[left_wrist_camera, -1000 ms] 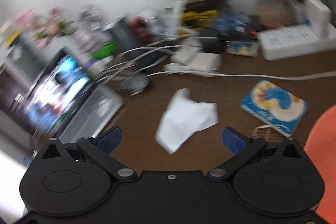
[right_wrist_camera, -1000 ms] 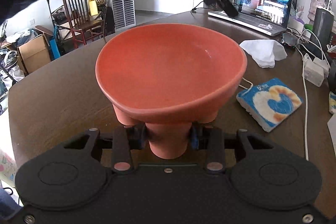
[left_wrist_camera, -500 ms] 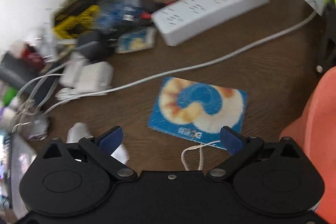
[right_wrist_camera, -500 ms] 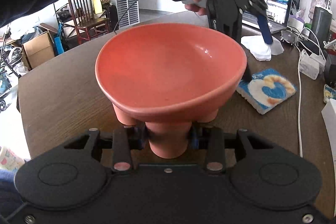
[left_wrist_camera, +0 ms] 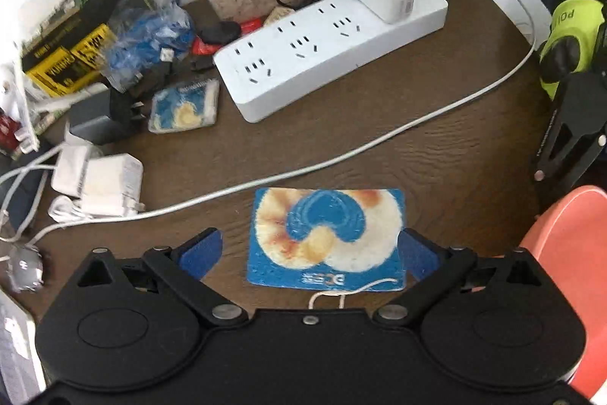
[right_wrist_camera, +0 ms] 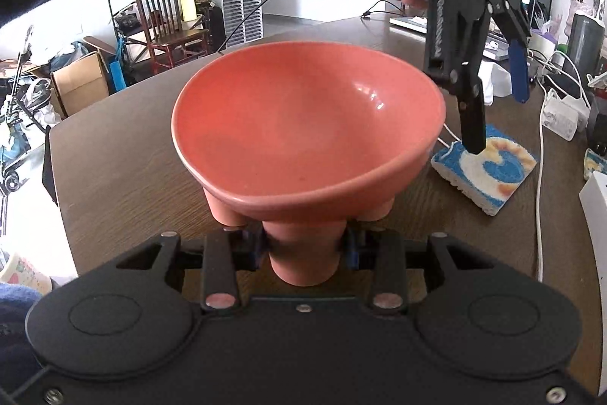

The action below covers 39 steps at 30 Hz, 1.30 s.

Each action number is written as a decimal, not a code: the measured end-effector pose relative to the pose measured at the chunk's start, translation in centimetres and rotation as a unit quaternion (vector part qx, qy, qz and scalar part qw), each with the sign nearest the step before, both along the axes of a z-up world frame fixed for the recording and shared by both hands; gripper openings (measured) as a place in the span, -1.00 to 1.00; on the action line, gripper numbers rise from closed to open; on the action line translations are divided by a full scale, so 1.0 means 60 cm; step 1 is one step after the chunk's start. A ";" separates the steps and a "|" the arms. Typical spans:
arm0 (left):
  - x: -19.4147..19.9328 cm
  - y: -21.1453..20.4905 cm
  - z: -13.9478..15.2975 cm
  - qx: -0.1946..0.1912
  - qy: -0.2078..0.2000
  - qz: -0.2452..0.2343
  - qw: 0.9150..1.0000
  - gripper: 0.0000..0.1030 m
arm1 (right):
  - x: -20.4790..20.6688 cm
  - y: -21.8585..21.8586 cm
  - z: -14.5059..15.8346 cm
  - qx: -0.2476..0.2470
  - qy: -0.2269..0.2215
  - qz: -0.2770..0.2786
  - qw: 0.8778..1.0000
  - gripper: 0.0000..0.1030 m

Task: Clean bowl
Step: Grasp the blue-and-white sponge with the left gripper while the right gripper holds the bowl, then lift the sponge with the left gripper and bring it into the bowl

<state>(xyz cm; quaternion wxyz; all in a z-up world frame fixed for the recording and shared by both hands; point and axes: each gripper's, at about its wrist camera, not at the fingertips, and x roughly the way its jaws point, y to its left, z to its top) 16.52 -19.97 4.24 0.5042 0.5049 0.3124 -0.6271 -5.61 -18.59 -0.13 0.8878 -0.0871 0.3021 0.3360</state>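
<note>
Bowl (left_wrist_camera: 565,253) showed in my left wrist view only as a salmon-pink curve at the right edge, beside my left claw (left_wrist_camera: 309,253), which hung spread wide over the sponge (left_wrist_camera: 326,234) without touching it. That sponge was blue with a white and orange swirl; the white printing along its near edge was mirrored and I could not read it. A white power strip (left_wrist_camera: 330,52) lay beyond a white cable (left_wrist_camera: 379,143) on the dark brown wooden table (left_wrist_camera: 436,139), and a black and yellow box (left_wrist_camera: 64,52) by the far wall bore lettering too blurred to read. My right hand's yellow glove (left_wrist_camera: 573,37) showed "POL".

In my right wrist view, my right claw (right_wrist_camera: 303,245) was clenched on one stubby foot of the bowl (right_wrist_camera: 303,128), which sat upright before the camera, in from the table's near edge. The sponge (right_wrist_camera: 489,169) lay just right of it, under my left claw (right_wrist_camera: 497,124). Behind the table (right_wrist_camera: 125,147) stood a wooden chair (right_wrist_camera: 167,21), a drawer unit (right_wrist_camera: 242,6) and a cardboard box (right_wrist_camera: 79,82).
</note>
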 end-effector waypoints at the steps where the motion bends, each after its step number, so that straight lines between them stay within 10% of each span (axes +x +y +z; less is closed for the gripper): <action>1: 0.000 -0.004 -0.004 0.006 0.001 0.000 1.000 0.93 | -0.001 0.000 0.000 0.001 0.000 0.000 1.000 -0.17; 23: 0.000 -0.035 -0.044 0.058 0.033 0.026 0.997 0.96 | 0.004 0.008 -0.008 0.005 -0.002 0.000 1.000 -0.16; 39: -0.011 0.073 0.006 0.004 -0.098 0.095 0.991 0.93 | 0.002 -0.044 -0.022 0.003 -0.009 -0.016 1.000 -0.16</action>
